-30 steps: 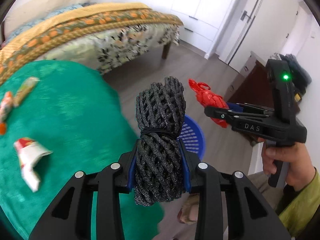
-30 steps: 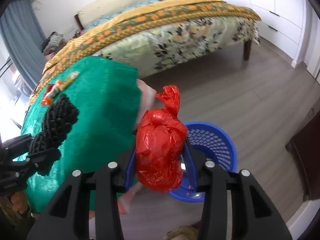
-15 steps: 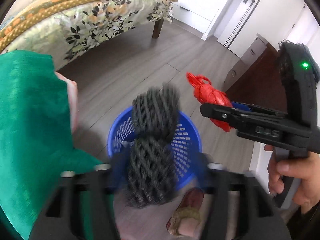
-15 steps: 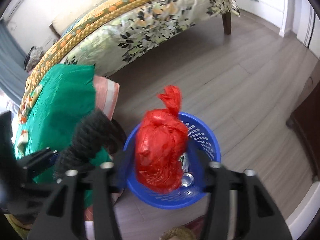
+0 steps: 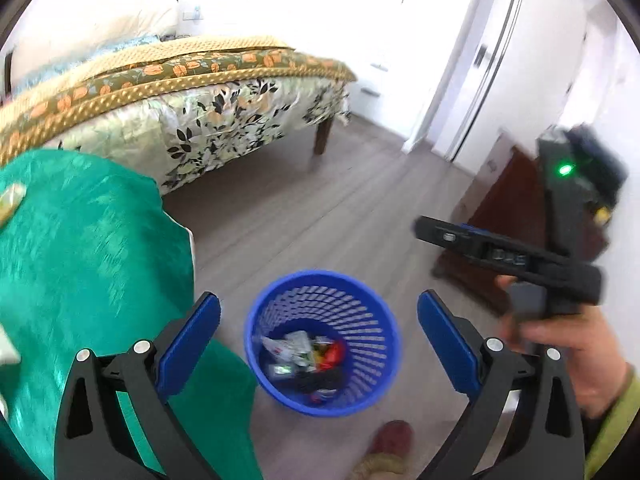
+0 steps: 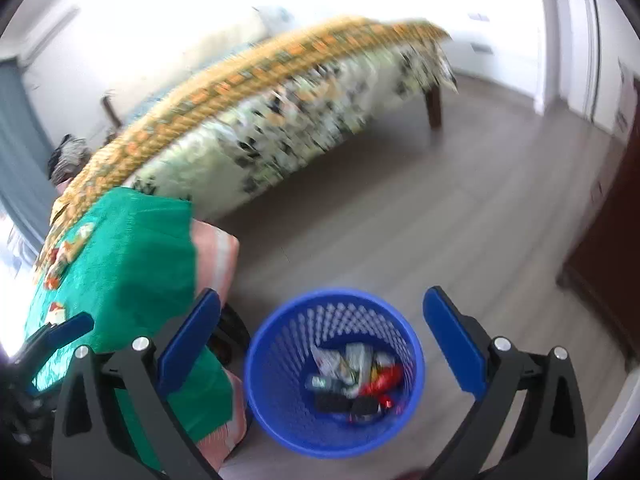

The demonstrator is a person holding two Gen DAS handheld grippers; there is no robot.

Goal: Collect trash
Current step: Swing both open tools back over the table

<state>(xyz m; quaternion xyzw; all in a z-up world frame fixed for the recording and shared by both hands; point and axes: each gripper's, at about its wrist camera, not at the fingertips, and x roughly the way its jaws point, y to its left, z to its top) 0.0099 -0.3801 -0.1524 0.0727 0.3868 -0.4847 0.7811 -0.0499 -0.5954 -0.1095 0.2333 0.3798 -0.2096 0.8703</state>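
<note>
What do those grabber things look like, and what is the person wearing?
The left gripper and right gripper match: black frames with triangular cut-outs, silver screws and flat blue pads. Seen side-on from the left camera, the right one has a pistol-style handle, a green light and blurred white lettering. The hand is bare, with a yellow-green sleeve.

The round blue plastic basket (image 5: 362,312) has shiny walls full of little holes. Inside it lie crinkly shiny wrappers (image 6: 352,360) and something glossy and red (image 6: 382,380). The grey wooden floor (image 5: 304,216) looks smooth and dull. The green cloth table cover (image 5: 88,264) has a soft sheen. The flowery bed cover (image 5: 224,116) is cloth, with a bumpy gold edge. The dark brown wooden cabinet (image 5: 508,208) looks smooth. Both grippers have matt black plastic arms, smooth blue pads (image 5: 188,336) and shiny metal pins.
</note>
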